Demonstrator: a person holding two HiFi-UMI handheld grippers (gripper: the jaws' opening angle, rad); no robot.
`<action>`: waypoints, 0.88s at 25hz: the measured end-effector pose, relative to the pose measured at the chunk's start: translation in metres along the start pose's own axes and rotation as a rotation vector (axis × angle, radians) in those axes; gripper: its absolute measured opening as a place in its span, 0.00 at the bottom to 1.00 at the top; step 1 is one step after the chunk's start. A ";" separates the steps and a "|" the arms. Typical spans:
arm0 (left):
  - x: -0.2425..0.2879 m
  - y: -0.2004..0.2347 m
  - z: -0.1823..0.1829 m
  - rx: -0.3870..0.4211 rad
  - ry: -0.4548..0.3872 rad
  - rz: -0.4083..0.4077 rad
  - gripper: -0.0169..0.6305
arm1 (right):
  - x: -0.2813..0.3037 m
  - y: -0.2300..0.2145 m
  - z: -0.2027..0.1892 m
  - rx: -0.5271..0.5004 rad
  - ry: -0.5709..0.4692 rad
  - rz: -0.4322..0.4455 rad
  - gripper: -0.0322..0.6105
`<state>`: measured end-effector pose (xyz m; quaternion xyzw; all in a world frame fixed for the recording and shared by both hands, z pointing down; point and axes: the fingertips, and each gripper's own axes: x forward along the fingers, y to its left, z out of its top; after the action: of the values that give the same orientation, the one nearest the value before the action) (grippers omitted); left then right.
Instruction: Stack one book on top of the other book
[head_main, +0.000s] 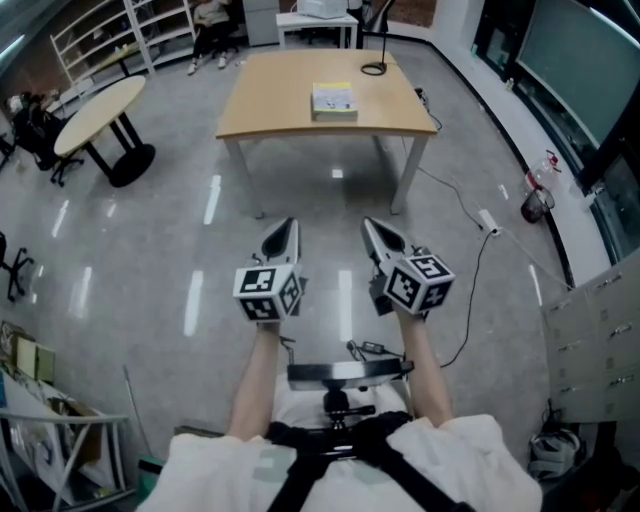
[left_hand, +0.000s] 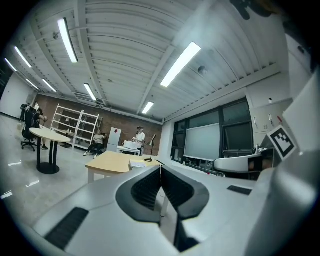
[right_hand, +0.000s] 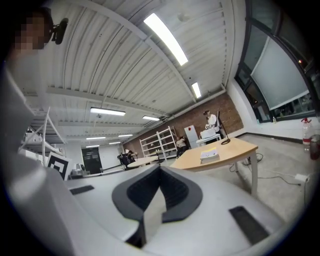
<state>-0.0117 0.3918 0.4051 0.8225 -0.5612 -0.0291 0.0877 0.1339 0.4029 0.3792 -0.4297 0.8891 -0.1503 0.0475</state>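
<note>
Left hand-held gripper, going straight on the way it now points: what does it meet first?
Nothing near the left hand-held gripper; open floor lies ahead. Further on its line reaches the wooden table, probably just right of the books, though depth is unclear.

The stack of books (head_main: 334, 100) lies right of centre on the table (head_main: 280, 105), a desk lamp (head_main: 373, 66) behind it, a round table (head_main: 98, 104) off to the left, and the left gripper (head_main: 288, 226) and right gripper (head_main: 370, 226) side by side before the table, well apart from it.
</note>
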 end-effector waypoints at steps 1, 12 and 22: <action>-0.001 0.000 -0.002 0.007 0.008 -0.003 0.05 | 0.000 0.001 -0.002 0.004 -0.003 -0.006 0.05; -0.013 0.006 -0.008 0.014 0.022 -0.010 0.05 | -0.005 0.014 -0.012 -0.007 0.002 -0.026 0.05; -0.020 0.019 -0.015 0.009 0.033 0.006 0.05 | -0.006 0.016 -0.020 0.010 0.005 -0.020 0.05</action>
<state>-0.0340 0.4049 0.4222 0.8214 -0.5625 -0.0127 0.0933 0.1213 0.4217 0.3926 -0.4380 0.8841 -0.1563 0.0457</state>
